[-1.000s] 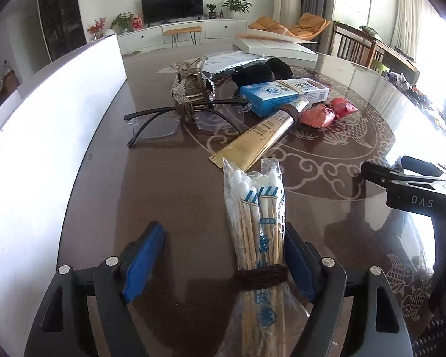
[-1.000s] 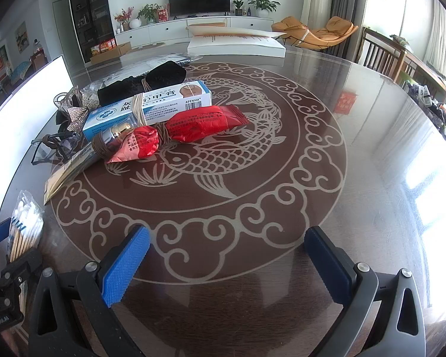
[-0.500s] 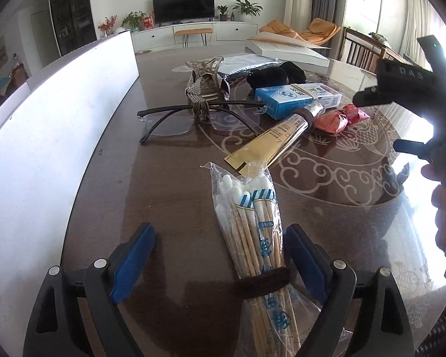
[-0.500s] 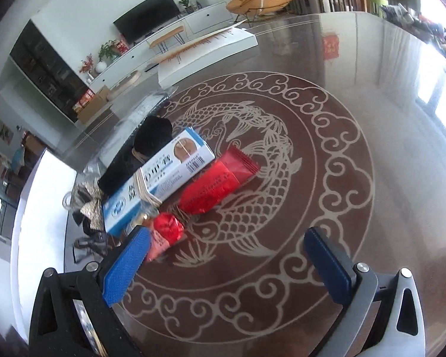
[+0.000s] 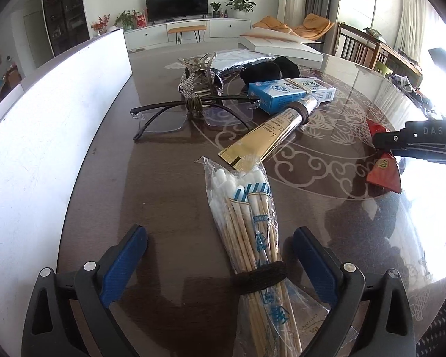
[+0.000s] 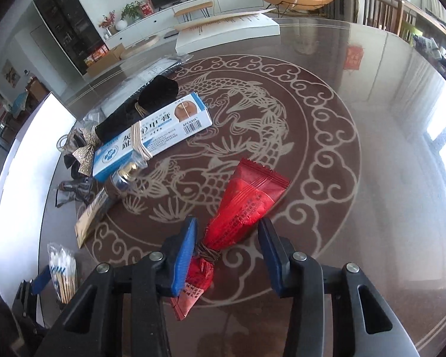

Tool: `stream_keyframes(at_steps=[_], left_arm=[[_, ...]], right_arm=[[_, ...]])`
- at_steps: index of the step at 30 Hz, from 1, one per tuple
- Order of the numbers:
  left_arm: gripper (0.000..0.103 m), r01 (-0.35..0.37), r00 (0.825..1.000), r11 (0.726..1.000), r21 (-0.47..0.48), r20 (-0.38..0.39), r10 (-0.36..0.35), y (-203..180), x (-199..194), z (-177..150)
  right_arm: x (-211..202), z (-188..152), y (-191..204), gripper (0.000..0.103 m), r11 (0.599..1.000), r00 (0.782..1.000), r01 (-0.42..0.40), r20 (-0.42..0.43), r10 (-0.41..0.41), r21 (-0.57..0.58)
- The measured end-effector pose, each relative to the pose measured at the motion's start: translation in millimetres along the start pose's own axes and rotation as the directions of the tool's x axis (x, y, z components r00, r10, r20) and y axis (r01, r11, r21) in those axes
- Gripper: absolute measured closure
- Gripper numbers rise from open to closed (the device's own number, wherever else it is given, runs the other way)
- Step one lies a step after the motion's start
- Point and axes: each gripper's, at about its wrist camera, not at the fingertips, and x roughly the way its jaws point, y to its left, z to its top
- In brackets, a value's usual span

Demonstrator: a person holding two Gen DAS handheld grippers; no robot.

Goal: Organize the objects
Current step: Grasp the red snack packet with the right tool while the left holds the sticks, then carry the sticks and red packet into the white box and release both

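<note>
A clear bag of cotton swabs (image 5: 246,217), bound by a dark band, lies on the brown table (image 5: 169,196) between my left gripper's (image 5: 220,238) jaws. Those jaws are opening and neither blue pad touches the bag. In the right wrist view two red snack packets (image 6: 246,199) tied with a brown cord stand between the pads of my right gripper (image 6: 227,232). Its jaws are closing on the bundle near the knot. In the left wrist view the red packets (image 5: 383,172) show under the right gripper (image 5: 416,145).
Beyond the swabs lie a gold tube (image 5: 270,136), a blue-and-white box (image 5: 288,92), glasses (image 5: 175,116), a hair clip with a bow (image 5: 199,80) and a black pouch (image 5: 267,71). A white board (image 5: 53,119) lines the left edge. A white flat box (image 6: 226,32) lies at the far side.
My left jaws have spread away from the swab bag. My right gripper came down over the red packets and closed in on them; the packets have swung away from the tube.
</note>
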Motion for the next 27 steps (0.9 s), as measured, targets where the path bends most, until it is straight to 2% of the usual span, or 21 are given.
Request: stream_keyframes(at_steps=[1,4,8,10,11,12,13,14,15,16,18,22,25,27], left_arm=[[0.003,0.006,1.0,1.0,0.003,-0.003,-0.006,1,0,0],[0.003,0.027,0.999,1.0,0.007,-0.021,-0.026,6,-5,-4],[0.003,0.051,0.998,0.998,-0.043,-0.043,-0.052,18,-15,-14],[0.003,0.037,0.998,0.998,-0.041,-0.057,-0.039,15,-16,-15],[0.004,0.026,0.998,0.999,-0.031,-0.061,-0.028,13,-15,-15],[0.009,0.018,0.998,1.0,-0.024,-0.056,-0.019,10,-14,-14],[0.023,0.009,0.999,1.0,-0.015,-0.044,-0.01,8,-14,-12],[0.031,0.017,0.999,1.0,-0.002,-0.03,-0.017,5,-15,-10],[0.057,0.024,1.0,1.0,0.015,-0.014,-0.024,2,-16,-9],[0.074,0.02,1.0,0.999,0.042,-0.004,-0.02,-1,-16,-8],[0.074,0.053,0.999,0.997,0.052,-0.003,-0.053,-3,-15,-7],[0.074,0.176,0.984,0.982,-0.065,0.011,-0.176,13,-33,-14],[0.074,0.251,0.967,0.959,-0.129,0.079,-0.243,33,-69,-17],[0.074,0.276,0.957,0.948,-0.161,0.14,-0.255,54,-101,-15]], right_arm=[[-5,-3,-2,0.058,1.0,1.0,-0.001,-0.005,0.001,-0.012],[-19,-6,-1,0.034,0.999,1.0,-0.01,0.004,0.01,-0.048],[-18,-9,11,0.034,1.0,0.999,0.001,-0.045,-0.002,-0.008],[-10,-12,14,0.034,0.999,0.998,0.015,-0.066,-0.013,0.036],[-5,-13,16,0.036,0.998,0.997,0.025,-0.071,-0.022,0.049],[-2,-13,17,0.04,0.997,0.997,0.038,-0.066,-0.034,0.06],[-2,-13,19,0.059,0.997,0.997,0.062,-0.041,-0.06,0.052],[-1,-13,21,0.082,0.997,0.997,0.073,-0.036,-0.072,0.033],[-1,-14,21,0.082,0.998,0.998,0.064,-0.031,-0.063,0.026],[-3,-16,19,0.082,0.998,0.998,0.052,-0.035,-0.051,0.03],[-8,-21,14,0.082,0.999,0.998,0.027,-0.049,-0.026,0.026],[-34,-31,13,0.082,0.997,0.997,-0.07,-0.036,0.07,0.009],[-58,-30,38,0.082,0.99,0.991,-0.133,-0.009,0.133,-0.052],[-76,-27,69,0.082,0.976,0.981,-0.191,0.006,0.193,-0.107]])
